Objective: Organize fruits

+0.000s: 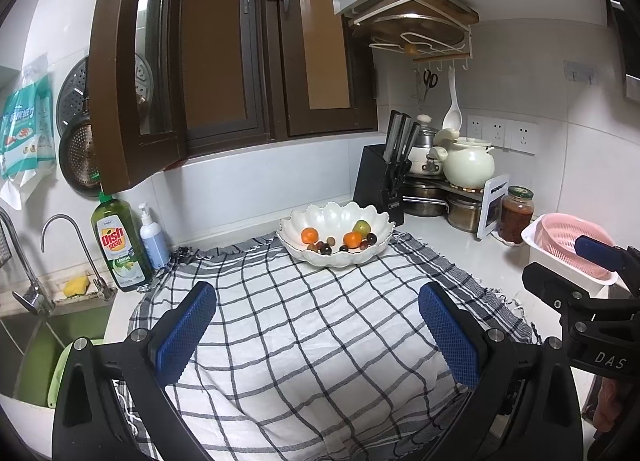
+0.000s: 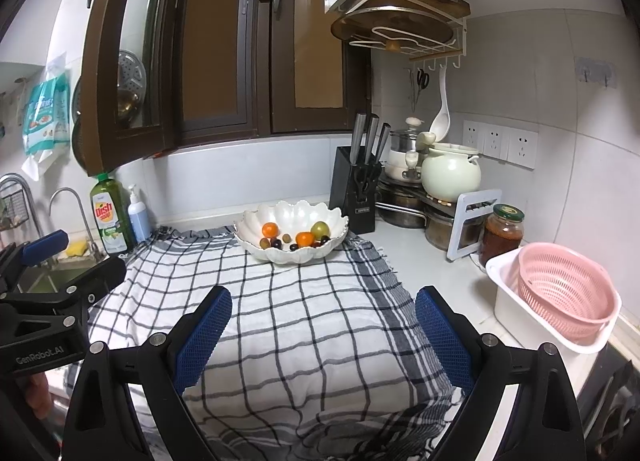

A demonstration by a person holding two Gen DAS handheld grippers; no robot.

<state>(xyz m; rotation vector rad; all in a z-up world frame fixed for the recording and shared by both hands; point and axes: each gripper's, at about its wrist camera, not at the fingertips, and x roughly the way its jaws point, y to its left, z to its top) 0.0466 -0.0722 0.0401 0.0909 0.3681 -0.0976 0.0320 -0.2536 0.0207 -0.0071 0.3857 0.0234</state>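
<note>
Only right view shows whole pink colander (image 2: 566, 293), left clips it (image 1: 576, 245)

A knife block (image 2: 357, 189), cream pot (image 2: 450, 176), sauce jar (image 2: 502, 233) and dish soap bottle (image 1: 116, 245) line the counter.

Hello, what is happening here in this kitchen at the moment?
A person holds two grippers over a checked cloth on the counter. The left gripper and the right gripper are both open and empty. The fruits, two oranges, a green one and small dark ones, all lie in the white bowl at the far end of the cloth. The pink basket to the right is empty. Nothing is picked up yet.
</note>
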